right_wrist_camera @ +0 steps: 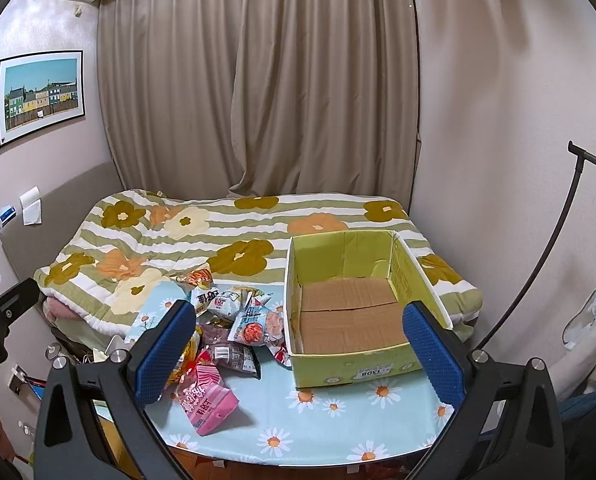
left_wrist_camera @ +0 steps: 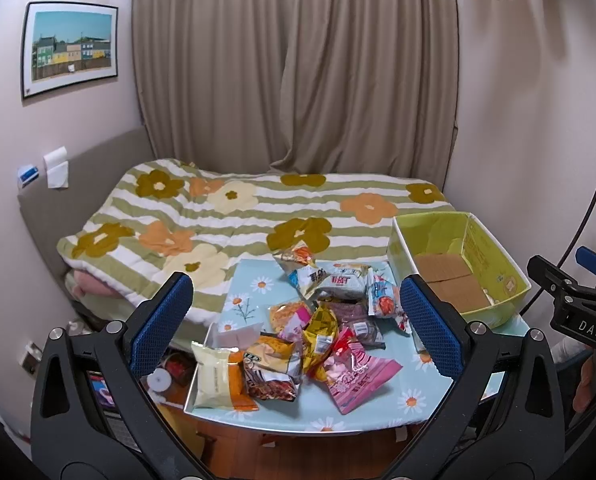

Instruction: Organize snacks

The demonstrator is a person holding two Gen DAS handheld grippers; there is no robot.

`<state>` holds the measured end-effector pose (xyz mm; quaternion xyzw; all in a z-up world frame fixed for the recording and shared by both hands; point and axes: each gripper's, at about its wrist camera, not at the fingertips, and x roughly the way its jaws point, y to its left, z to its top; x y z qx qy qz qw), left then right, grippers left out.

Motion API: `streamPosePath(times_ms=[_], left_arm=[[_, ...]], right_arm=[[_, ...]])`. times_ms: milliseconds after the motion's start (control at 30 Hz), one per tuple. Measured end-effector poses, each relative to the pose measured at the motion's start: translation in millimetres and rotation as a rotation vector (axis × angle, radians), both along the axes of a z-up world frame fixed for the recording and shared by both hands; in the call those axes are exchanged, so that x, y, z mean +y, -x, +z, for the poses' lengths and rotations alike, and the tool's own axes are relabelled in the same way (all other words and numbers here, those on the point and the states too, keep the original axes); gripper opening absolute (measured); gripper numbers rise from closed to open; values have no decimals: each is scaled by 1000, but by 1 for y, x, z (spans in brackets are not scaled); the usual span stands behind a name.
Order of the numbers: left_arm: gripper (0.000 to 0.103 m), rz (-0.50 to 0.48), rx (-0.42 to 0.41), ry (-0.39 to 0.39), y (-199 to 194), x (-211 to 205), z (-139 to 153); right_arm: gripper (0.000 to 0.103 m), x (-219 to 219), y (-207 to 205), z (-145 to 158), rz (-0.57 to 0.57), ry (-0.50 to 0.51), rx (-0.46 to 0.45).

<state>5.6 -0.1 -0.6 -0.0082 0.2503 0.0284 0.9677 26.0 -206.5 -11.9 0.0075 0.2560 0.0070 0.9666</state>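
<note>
A pile of snack packets (left_wrist_camera: 309,328) lies on the left part of a small table with a light blue daisy cloth (left_wrist_camera: 413,396); it also shows in the right wrist view (right_wrist_camera: 226,332). A pink packet (right_wrist_camera: 206,400) lies nearest the front. An open yellow-green cardboard box (right_wrist_camera: 353,364), empty, stands on the table's right side; it also shows in the left wrist view (left_wrist_camera: 493,312). My left gripper (left_wrist_camera: 298,324) is open and empty, held above and before the pile. My right gripper (right_wrist_camera: 299,354) is open and empty, held before the box.
A bed with a striped flower quilt (left_wrist_camera: 234,216) runs behind the table, with brown curtains (left_wrist_camera: 298,60) beyond. A black curved stand (right_wrist_camera: 545,256) rises at the right wall. The table's front edge (right_wrist_camera: 298,460) lies close below the grippers, wooden floor under it.
</note>
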Motion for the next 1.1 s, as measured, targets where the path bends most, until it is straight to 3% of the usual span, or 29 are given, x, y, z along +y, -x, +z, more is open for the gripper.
streamPosePath(times_ms=[400,767,1100], left_arm=[[102,-7,-7,5,-2,-2,0],[102,29,-12,-37,-6,-9,-3],[102,5,14,-11,-9,-8,-4]], right_arm=[[102,3,2,-7,-4,16,-3],[102,4,0,-1,-7,12,0],[102,4,1,0,0,9,4]])
